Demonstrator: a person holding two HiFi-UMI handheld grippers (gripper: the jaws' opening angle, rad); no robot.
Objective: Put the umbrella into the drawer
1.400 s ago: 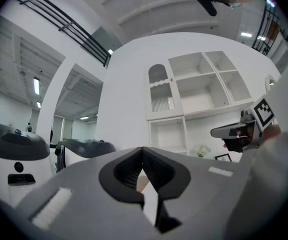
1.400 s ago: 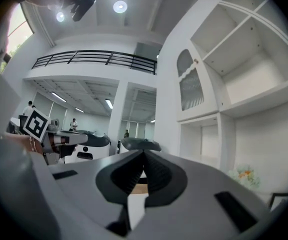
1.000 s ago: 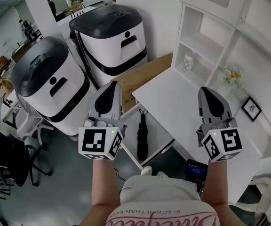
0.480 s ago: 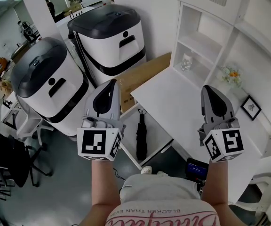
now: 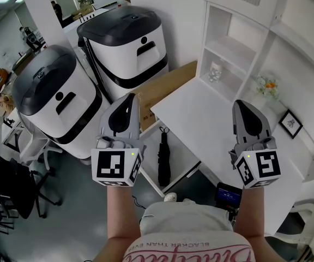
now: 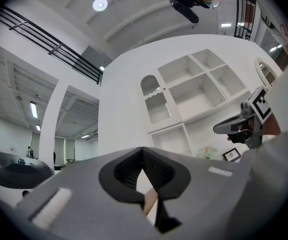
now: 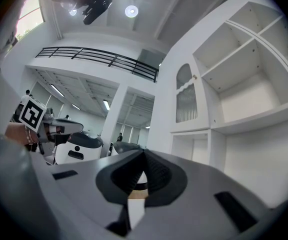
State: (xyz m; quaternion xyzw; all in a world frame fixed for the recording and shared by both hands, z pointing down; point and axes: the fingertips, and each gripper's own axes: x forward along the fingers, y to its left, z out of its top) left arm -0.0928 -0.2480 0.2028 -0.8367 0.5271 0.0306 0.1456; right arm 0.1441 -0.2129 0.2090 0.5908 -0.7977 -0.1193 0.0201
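A folded black umbrella (image 5: 164, 158) lies inside the open white drawer (image 5: 185, 156) under the white desk (image 5: 211, 121), between my two grippers in the head view. My left gripper (image 5: 125, 103) is held up to the left of the drawer, shut with nothing between its jaws (image 6: 143, 151). My right gripper (image 5: 245, 109) hovers over the desk top, also shut and empty (image 7: 144, 153). Both point slightly upward, away from the umbrella.
Two large white and black machines (image 5: 125, 42) (image 5: 56, 100) stand at the left. A brown board (image 5: 165, 89) leans behind the drawer. White shelves (image 5: 236, 48) hold a glass jar (image 5: 216, 71), flowers (image 5: 268, 86) and a small frame (image 5: 291, 125).
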